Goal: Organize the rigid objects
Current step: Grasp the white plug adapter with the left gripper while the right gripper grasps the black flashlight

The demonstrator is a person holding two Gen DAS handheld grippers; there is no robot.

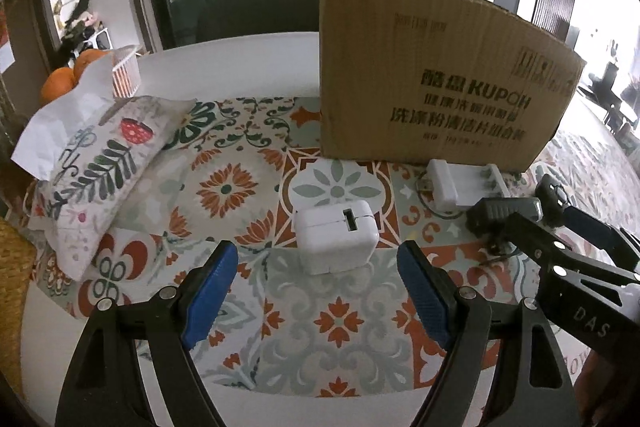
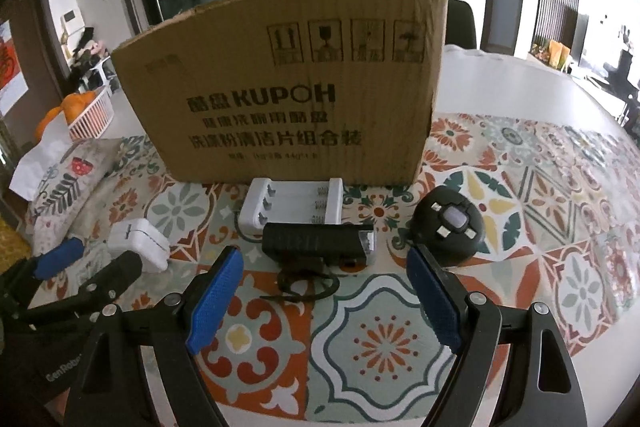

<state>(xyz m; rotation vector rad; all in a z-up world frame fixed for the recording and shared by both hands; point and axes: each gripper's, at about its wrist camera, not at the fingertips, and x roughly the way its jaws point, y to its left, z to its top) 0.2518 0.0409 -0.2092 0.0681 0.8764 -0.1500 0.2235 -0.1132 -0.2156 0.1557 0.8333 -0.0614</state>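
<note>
White charger (image 1: 337,235) on patterned cloth (image 1: 320,311), just ahead of left gripper (image 1: 318,269) — jaws apart, empty, black light (image 2: 318,241) ahead of right gripper (image 2: 325,277) — jaws apart, box (image 2: 288,87) behind.

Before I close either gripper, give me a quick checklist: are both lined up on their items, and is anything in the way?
1. Left gripper open and empty: ok.
2. White charger cube centred ahead of the left gripper, not yet between the pads: ok.
3. Right gripper open and empty: ok.
4. Black bike light ahead of the right gripper, its strap lying on the cloth toward the fingers: ok, watch the strap.
5. White battery charger right behind the light; touching or not: cannot tell.
6. Cardboard box open on top for dropping items in: cannot tell.
</note>
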